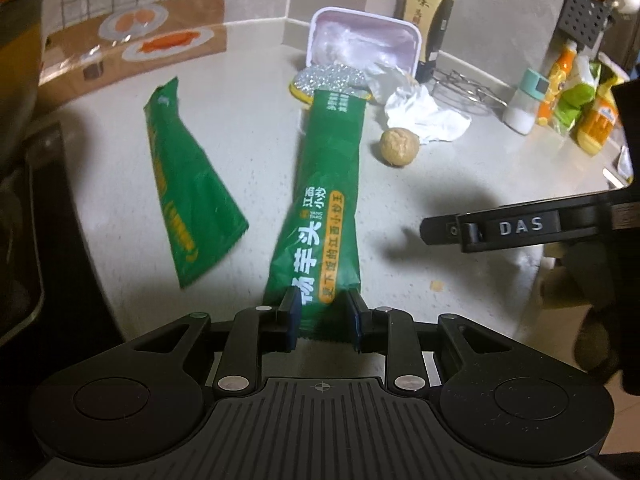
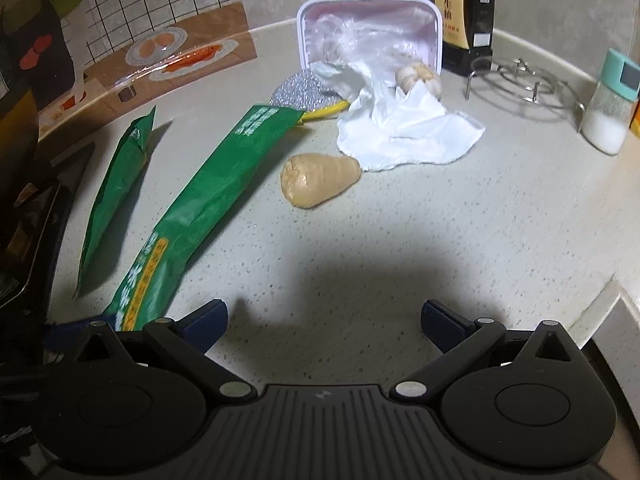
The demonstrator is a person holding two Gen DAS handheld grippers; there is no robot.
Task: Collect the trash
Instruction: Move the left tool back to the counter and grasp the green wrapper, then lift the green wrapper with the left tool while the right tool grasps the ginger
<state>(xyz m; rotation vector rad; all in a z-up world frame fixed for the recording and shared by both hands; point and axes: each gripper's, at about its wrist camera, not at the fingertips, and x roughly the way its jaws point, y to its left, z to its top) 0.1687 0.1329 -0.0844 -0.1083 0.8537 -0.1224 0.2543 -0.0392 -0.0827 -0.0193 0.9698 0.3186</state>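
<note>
I see a matt, speckled stone-like counter [image 2: 400,240]. On it, 2 glossy green plastic wrappers [image 1: 320,208] [image 1: 188,184]. Behind them, crumpled white paper [image 2: 404,136], a glittery metallic scrubber [image 2: 304,92] and a smooth pale plastic tub [image 2: 368,16]. Right of the tub, a shiny wire metal rack [image 2: 528,84].

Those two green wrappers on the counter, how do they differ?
The long wrapper lies between the left hand-held gripper pads; the short wrapper lies untouched beside it. The long one is a narrow tube; the short one fans out at one end. Both are green with yellow print.
</note>
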